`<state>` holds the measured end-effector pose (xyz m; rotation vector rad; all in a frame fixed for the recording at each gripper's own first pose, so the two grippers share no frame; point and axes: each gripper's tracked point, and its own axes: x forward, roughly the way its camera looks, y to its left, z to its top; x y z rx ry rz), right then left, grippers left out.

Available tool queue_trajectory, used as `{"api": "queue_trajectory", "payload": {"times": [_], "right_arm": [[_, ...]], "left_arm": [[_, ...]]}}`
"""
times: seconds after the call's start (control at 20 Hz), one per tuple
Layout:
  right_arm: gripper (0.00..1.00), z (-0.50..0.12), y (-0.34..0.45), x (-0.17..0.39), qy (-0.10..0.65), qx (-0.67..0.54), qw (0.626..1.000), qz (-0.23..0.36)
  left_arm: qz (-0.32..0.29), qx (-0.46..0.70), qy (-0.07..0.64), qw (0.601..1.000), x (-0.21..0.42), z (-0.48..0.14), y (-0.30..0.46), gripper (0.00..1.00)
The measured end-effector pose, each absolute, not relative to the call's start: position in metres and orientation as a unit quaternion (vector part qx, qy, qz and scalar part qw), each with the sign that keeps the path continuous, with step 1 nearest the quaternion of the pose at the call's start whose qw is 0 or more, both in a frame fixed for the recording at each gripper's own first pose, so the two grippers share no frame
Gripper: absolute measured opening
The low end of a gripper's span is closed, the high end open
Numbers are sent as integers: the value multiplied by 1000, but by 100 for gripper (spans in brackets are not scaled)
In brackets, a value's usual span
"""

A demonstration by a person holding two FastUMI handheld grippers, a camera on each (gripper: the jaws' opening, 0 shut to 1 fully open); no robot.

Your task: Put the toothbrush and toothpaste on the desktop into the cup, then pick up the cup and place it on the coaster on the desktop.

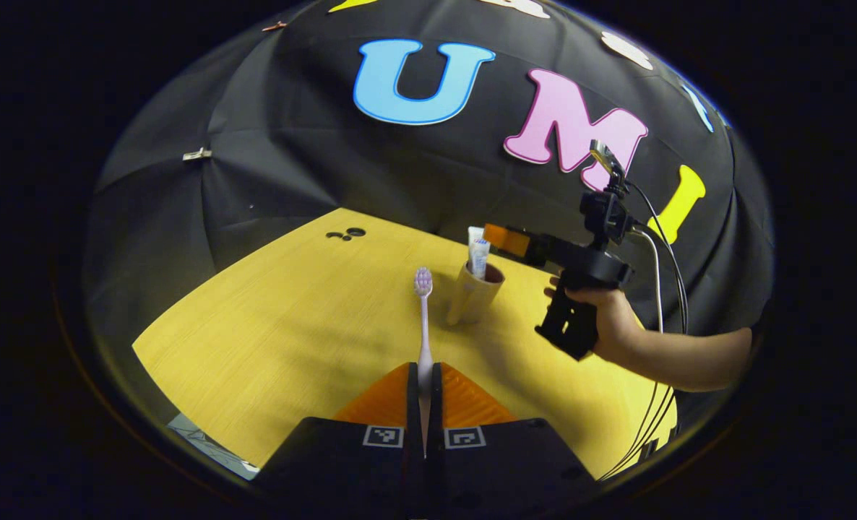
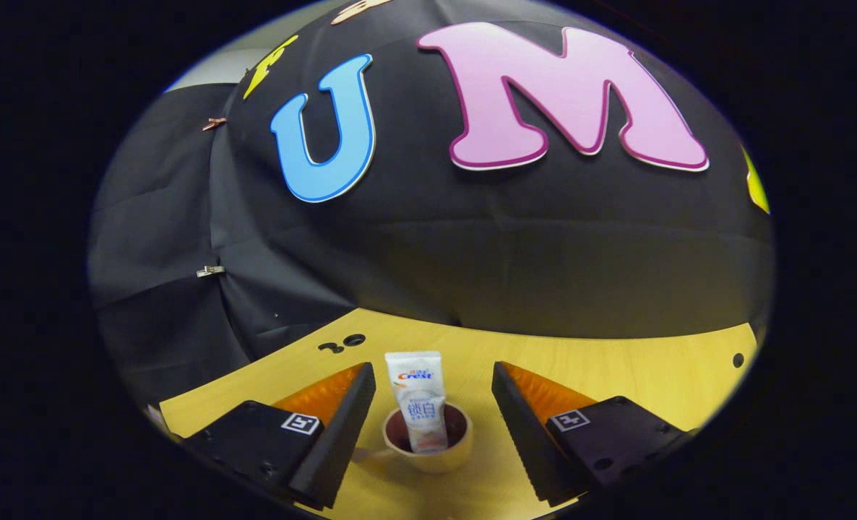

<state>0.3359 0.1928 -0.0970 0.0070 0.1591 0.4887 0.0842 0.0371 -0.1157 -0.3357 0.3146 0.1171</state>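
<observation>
In the left gripper view, the left claw (image 1: pixel 424 383) is pressed together on the handle of the toothbrush (image 1: pixel 423 318), which stands upright from between its fingers with the bristle head at the top, held above the yellow wooden table (image 1: pixel 269 339). Just to the right of the brush head, the tan cup (image 1: pixel 472 296) stands on the table with the toothpaste (image 1: pixel 478 253) upright inside it. Further right, a hand (image 1: pixel 613 321) holds the right claw (image 1: pixel 497 237) beside the top of the tube.

In the right gripper view, the right claw (image 2: pixel 433 393) is spread wide, its fingers on either side of the cup (image 2: pixel 428 444) and apart from it. The toothpaste (image 2: pixel 418 401) rises out of the cup between them, touching neither finger.
</observation>
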Motion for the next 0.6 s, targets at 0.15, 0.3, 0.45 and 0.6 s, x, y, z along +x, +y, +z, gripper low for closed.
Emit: {"api": "queue_trajectory", "payload": {"times": [0.15, 0.3, 0.45, 0.6], "right_arm": [[98, -98, 163, 317, 91, 1, 969, 230], [98, -97, 123, 313, 98, -1, 975, 202], [98, -100, 69, 309, 117, 16, 981, 156], [99, -100, 22, 296, 119, 16, 986, 120]], "left_arm": [[31, -169, 122, 978, 118, -84, 24, 6], [11, -164, 89, 982, 151, -56, 18, 6], [-12, -166, 55, 984, 189, -26, 12, 6], [-31, -147, 34, 988, 224, -10, 8, 6]]}}
